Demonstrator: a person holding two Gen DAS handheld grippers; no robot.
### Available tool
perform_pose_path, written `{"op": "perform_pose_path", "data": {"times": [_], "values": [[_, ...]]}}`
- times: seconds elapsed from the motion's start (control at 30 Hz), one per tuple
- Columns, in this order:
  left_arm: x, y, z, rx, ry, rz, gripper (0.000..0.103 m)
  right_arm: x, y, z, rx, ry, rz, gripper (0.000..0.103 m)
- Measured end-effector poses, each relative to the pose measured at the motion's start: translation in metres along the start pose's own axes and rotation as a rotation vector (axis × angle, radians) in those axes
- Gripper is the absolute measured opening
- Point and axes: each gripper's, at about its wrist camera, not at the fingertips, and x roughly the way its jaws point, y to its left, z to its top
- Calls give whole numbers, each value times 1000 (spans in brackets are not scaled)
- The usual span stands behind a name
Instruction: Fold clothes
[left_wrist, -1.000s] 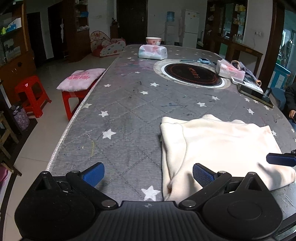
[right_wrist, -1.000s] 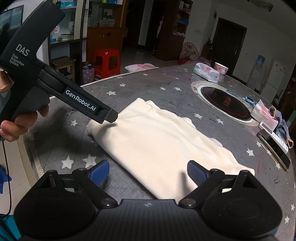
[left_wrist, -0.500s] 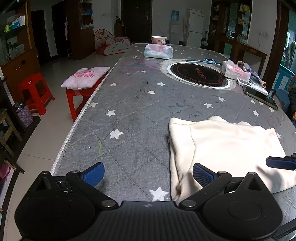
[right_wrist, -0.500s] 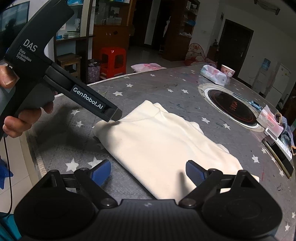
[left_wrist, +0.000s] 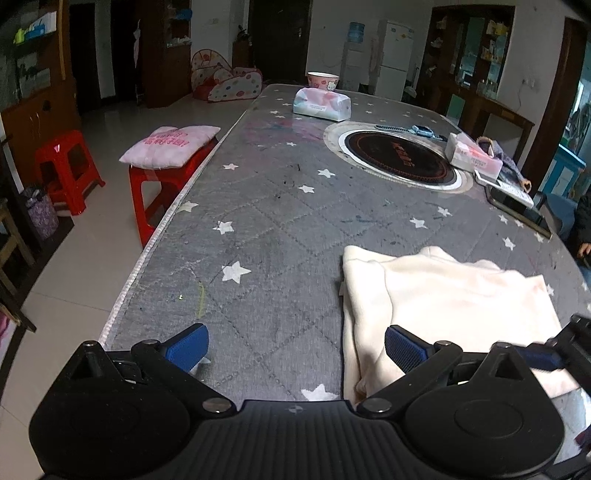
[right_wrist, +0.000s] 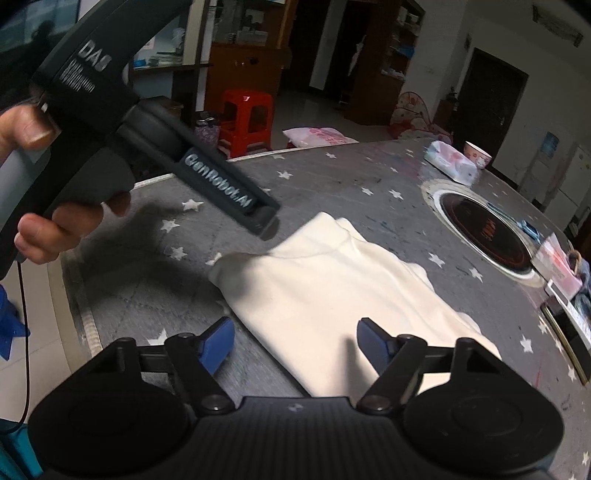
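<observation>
Both grippers released above the cream garment, which looks already folded

Our left gripper (left_wrist: 297, 345) and right gripper (right_wrist: 295, 341) have their blue pads spread wide and grasp nothing; each hangs over the near edge of the cream garment (right_wrist: 343, 291). It lies flat on the grey star-patterned table (left_wrist: 280, 221), near our edge, as a compact rectangle with layers visible on its left side. We judge the main folds done; perhaps one more fold or a smoothing is left, but we cannot be sure.
</observation>
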Motion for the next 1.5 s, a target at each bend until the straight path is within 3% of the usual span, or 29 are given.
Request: {"op": "perform_pose_path", "data": {"times": [0.27, 0.4, 0.47, 0.63, 0.83, 1.5], "values": [[4, 12, 6, -113, 43, -64, 103, 11, 20, 11, -72, -3, 28, 64], [8, 18, 6, -185, 77, -125, 103, 19, 29, 15, -105, 4, 44, 53], [11, 21, 6, -216, 95, -151, 103, 23, 33, 17, -123, 4, 36, 53], [17, 27, 3, -298, 132, -204, 103, 31, 39, 20, -159, 9, 0, 38], [21, 23, 3, -312, 141, -214, 103, 31, 29, 20, -119, -10, 8, 18], [23, 11, 4, -279, 137, -179, 103, 20, 3, 19, 35, -39, 77, 10]]}}
